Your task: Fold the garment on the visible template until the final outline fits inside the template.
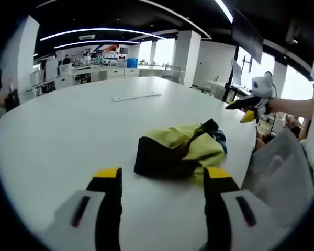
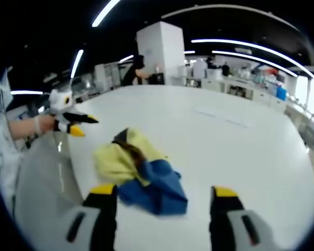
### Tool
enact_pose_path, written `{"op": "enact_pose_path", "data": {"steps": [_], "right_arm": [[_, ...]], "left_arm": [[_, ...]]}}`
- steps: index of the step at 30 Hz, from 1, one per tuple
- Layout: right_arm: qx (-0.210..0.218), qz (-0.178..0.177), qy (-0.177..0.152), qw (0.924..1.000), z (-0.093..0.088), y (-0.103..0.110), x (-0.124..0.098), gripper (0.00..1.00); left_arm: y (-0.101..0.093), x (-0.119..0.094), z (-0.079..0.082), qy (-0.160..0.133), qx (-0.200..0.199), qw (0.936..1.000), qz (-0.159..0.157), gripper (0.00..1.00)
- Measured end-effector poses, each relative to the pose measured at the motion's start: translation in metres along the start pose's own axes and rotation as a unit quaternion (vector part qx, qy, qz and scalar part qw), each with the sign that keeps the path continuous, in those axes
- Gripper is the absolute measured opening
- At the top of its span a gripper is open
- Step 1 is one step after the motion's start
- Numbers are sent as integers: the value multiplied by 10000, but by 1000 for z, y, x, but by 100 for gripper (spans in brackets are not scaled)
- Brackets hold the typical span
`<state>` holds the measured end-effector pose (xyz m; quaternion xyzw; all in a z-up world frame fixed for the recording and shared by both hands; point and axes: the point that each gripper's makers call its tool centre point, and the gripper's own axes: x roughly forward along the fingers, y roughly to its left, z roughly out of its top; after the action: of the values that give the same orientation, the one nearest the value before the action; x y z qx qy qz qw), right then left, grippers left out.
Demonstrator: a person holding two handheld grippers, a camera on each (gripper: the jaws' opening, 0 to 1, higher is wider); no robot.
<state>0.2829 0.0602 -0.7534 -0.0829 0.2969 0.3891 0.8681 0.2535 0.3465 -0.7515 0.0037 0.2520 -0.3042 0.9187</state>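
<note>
A crumpled garment (image 1: 180,149) of yellow, black and blue cloth lies in a heap near the edge of the white round table (image 1: 68,130). In the left gripper view my left gripper (image 1: 162,178) is open just short of the heap, nothing between its yellow-tipped jaws. The right gripper (image 1: 249,111) hovers off the table edge at the right, held by a hand. In the right gripper view the garment (image 2: 138,170) shows its yellow and blue sides, and my right gripper (image 2: 164,193) is open over it. The left gripper (image 2: 78,124) is at the left.
A thin pale strip (image 1: 136,97) lies flat on the far part of the table; faint marks (image 2: 222,117) show there in the right gripper view. The person's pale clothing (image 1: 280,172) is by the table edge. Desks, a white pillar (image 2: 159,52) and a standing person (image 2: 133,70) lie beyond.
</note>
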Motion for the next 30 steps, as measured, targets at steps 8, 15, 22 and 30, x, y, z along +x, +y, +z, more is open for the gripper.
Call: {"op": "enact_pose_path", "data": {"steps": [8,15,22,30], "right_arm": [[-68,195,134,9997,-4,2,19,50],[-189,359,163,9990,0,9,32,37],[-271,425,202,9985,-1,12,43,32],[-423,504,232,9976,-1,14,49,22]], "left_arm": [[-3,23,-4,111,234,9995,-182,35],[6,37,-3,192,815,9964,-90,28],[-5,64,-5,470,1516,9863,-444,24],[-14,81,-26,870,1968,9741,-694,18]]}}
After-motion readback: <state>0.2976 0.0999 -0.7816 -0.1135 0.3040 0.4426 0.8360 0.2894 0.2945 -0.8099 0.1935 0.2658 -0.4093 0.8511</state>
